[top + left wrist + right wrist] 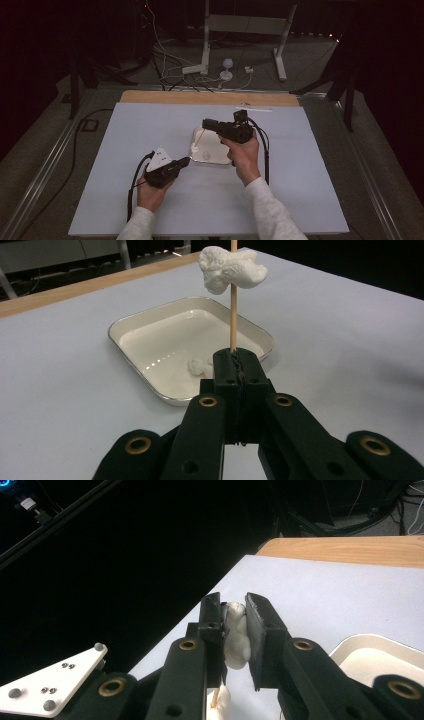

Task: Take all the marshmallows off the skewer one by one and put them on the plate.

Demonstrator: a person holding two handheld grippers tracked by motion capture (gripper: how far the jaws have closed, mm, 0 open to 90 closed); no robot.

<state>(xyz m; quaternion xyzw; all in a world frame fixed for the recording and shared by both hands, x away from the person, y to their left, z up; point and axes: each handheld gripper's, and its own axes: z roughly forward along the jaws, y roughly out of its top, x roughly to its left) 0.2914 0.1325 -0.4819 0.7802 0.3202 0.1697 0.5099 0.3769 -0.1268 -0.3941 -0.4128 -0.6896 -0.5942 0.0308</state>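
Marshmallow (236, 639), white and squashed, sits clenched between the pads of the right gripper (235, 630), which is held up over the far-left part of the tray (216, 158) w/ its jaws pointing left across the tabletop (125, 150). A thin wooden skewer (233, 315) stands nearly upright from the left gripper (235, 360), whose jaws are clamped tight on its lower end; in the left gripper view a second marshmallow (231, 269) is threaded on the stick near the top, approx. above the tray's far rim. The skewer tip (216, 700) pokes up just below the right gripper's jaws in the right gripper view, w/ another bit of white beside it, can't tell if it touches the piece that is pinched. One more small marshmallow lump (199, 367) lies inside the tray, close to its near wall, right behind the left jaws. Tray is cream, square-ish w/ rounded corners and a shiny rim, resting flat about mid-tabletop on the pale blue-grey cover. Left hand (150, 192) sits near the tray's left corner, right hand (245, 155) over its right side; both sleeves white. Wood edge strip (210, 97) runs along the tabletop's far side.
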